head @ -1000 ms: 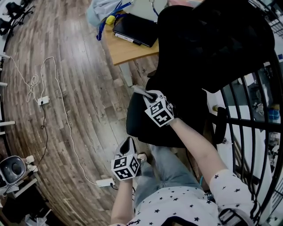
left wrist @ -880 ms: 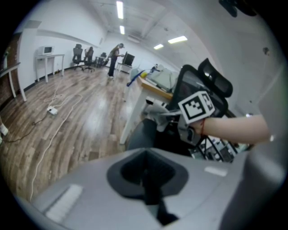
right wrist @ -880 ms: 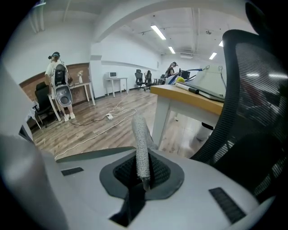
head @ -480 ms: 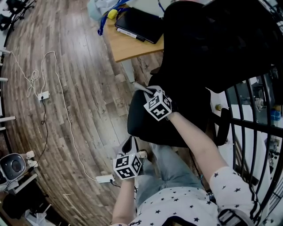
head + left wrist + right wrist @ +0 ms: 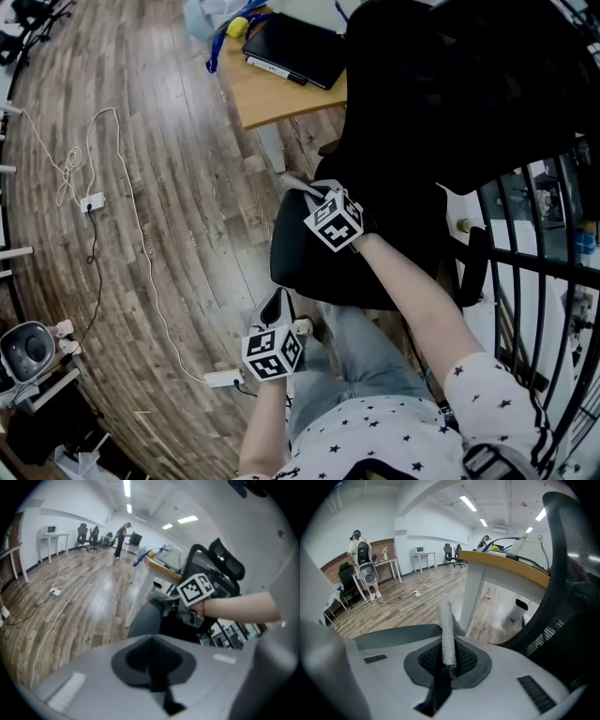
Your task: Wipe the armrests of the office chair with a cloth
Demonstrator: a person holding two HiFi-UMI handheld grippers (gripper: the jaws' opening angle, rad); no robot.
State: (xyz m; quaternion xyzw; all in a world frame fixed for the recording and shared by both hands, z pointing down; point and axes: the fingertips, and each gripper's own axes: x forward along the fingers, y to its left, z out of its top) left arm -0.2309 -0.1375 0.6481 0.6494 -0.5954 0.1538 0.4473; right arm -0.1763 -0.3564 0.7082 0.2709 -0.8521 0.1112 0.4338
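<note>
Grey cloth (image 5: 446,634), rolled into a narrow, nubbly strip, is poking out of your right gripper (image 5: 317,195), whose jaws are clamping its lower end.

Compared with a second ago, that gripper is sitting a touch higher in the head view, and its marker cube is turning slightly toward you. Over the last half second it is barely travelling at all. I am reading this as a very short wiping stroke or a pause, so the wiping is probably still at this first armrest, with the other one waiting.

Your left gripper (image 5: 275,309) is hanging where it was, low in the middle of the frame over the wooden floor (image 5: 159,206). Its jaws are pressed together on nothing.

You are holding the cloth at the centre of the head view, on the left edge of the black office chair (image 5: 441,112). It is lying just above the seat (image 5: 319,267) and below the wooden surface (image 5: 272,103). The armrest beneath it is blending into the black of the chair, so I cannot tell whether the cloth is pressing on it. What is showing of the cloth is looking pale and dry.
</note>
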